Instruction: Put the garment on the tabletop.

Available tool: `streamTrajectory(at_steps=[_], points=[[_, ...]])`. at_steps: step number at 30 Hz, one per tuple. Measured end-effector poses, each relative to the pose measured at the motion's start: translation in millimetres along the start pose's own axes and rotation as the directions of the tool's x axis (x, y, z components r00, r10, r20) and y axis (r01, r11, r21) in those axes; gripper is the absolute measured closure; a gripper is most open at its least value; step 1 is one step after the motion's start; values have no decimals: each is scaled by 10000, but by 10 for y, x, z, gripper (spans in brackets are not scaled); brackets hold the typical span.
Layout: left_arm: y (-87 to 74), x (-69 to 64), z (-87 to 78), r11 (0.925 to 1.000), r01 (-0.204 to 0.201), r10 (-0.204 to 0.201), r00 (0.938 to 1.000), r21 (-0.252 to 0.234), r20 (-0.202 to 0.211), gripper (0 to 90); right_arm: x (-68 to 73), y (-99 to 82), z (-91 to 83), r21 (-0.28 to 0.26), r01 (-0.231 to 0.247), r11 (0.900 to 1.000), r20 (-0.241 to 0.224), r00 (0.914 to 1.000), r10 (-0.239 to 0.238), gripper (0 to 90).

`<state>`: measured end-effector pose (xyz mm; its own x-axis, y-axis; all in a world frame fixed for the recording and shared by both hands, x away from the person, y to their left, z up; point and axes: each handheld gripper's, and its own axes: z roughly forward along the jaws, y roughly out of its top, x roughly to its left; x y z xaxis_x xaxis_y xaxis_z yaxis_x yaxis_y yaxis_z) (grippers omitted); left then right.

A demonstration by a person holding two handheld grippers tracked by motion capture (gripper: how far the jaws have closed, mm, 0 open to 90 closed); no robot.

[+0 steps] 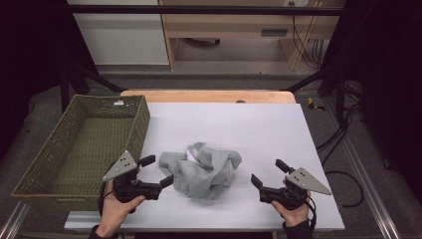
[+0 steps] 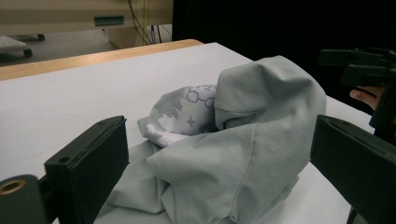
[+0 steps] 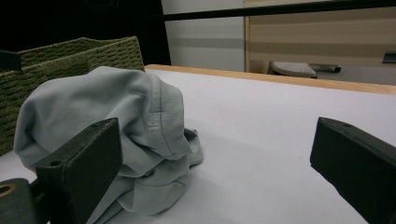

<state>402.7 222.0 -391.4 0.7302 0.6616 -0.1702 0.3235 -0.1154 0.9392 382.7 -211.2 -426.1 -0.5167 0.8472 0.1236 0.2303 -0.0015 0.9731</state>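
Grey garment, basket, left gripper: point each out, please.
Garment (image 1: 209, 172), high view, middle of the crumpled heap.
Basket (image 1: 142, 122), high view, its right wall.
Left gripper (image 1: 158, 171), high view, midway between its open fingertips.

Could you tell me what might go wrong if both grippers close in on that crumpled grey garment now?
The grey garment lies bunched in overlapping folds, so the open left gripper, close at its edge, may pinch several layers at once rather than one hem. The open right gripper stands apart from the cloth and could close on nothing. Dragging the bundle leftward might snag it on the woven basket wall.
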Motion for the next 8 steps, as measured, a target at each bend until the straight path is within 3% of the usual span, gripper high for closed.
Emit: streamTrajectory(at_steps=[8], points=[[-34,76,-64,9996,295,-295,9994,4,-164,34,-19,-11,-26,65,-93,9999,52,9999,93,27]])
